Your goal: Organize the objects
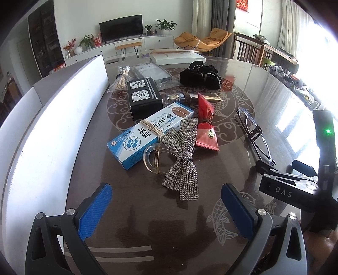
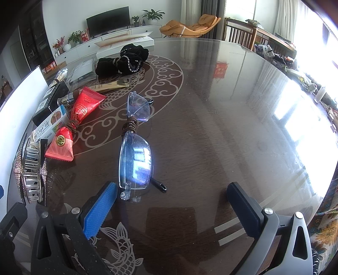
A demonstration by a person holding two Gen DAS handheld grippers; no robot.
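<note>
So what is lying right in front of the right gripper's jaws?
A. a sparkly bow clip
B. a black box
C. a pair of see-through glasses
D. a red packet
C: in the right wrist view the clear glasses, with a brown cord wound round the middle, lie on the dark table just ahead of the right gripper, whose jaws stand open and hold nothing.

Beyond the dark patterned table [image 2: 211, 127], a black television [image 1: 120, 27] stands on a long white cabinet [image 1: 135, 43] beside potted plants [image 1: 165, 25], with an orange lounge chair [image 1: 202, 40] near curtains [image 1: 213, 19].
</note>
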